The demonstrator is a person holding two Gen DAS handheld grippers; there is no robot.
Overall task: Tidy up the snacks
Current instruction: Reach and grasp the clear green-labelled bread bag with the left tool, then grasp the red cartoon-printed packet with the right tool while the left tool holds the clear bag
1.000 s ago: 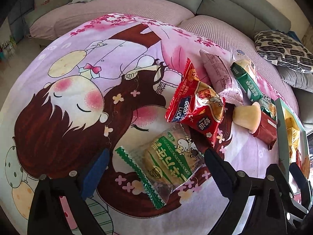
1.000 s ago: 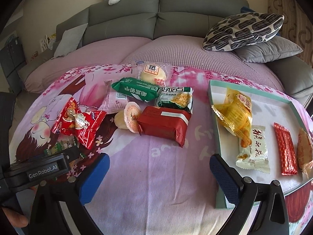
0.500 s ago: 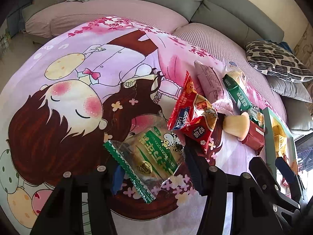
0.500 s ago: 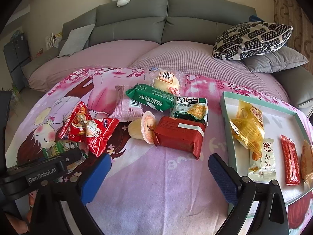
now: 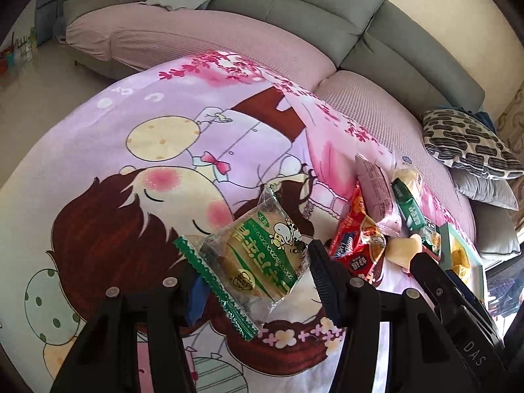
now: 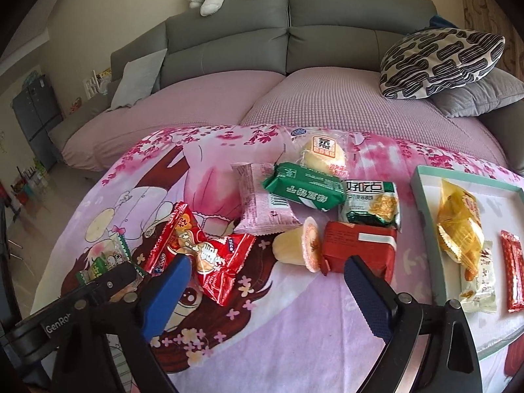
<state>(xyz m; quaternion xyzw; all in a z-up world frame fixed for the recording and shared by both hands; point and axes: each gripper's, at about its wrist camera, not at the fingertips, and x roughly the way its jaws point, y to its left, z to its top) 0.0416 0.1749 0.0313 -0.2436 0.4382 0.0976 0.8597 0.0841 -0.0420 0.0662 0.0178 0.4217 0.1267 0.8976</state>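
Left wrist view. The left claw (image 5: 255,271) is gripping a clear-wrapped cake packet with green print and a cow logo (image 5: 258,255), its two fingers pressing the packet's sides. The packet is sitting tilted between them, its serrated green seal (image 5: 216,290) hanging toward the camera, and appears clear of the cartoon-print blanket (image 5: 137,150) – a grip across the middle, judged to be for carrying it over to the tray. To the right, the loose snacks are lying in a cluster: a red candy bag (image 5: 355,245), a pink packet (image 5: 375,186), a green biscuit pack (image 5: 407,208). Part of the other claw is crossing the lower right corner.

Right wrist view. The right claw (image 6: 265,290) is standing wide with its jaws closing; nothing is between them. It is hovering above the blanket, aimed toward the jelly cup (image 6: 299,245) lying on its side and the dark red packet (image 6: 360,250) touching it – likely the next picks, being nearest. Behind them are lying the pink packet (image 6: 265,203), the green biscuit pack (image 6: 304,185), a dark green snack bag (image 6: 371,204) and a steamed cake packet (image 6: 322,155). On the right, the teal-rimmed tray (image 6: 425,203) is already holding a yellow bag (image 6: 460,226), a white packet (image 6: 478,281) and a red stick packet (image 6: 514,271) laid side by side, so sorting is judged partly done. The held cake packet (image 6: 108,258) is showing at far left behind the left claw's body.
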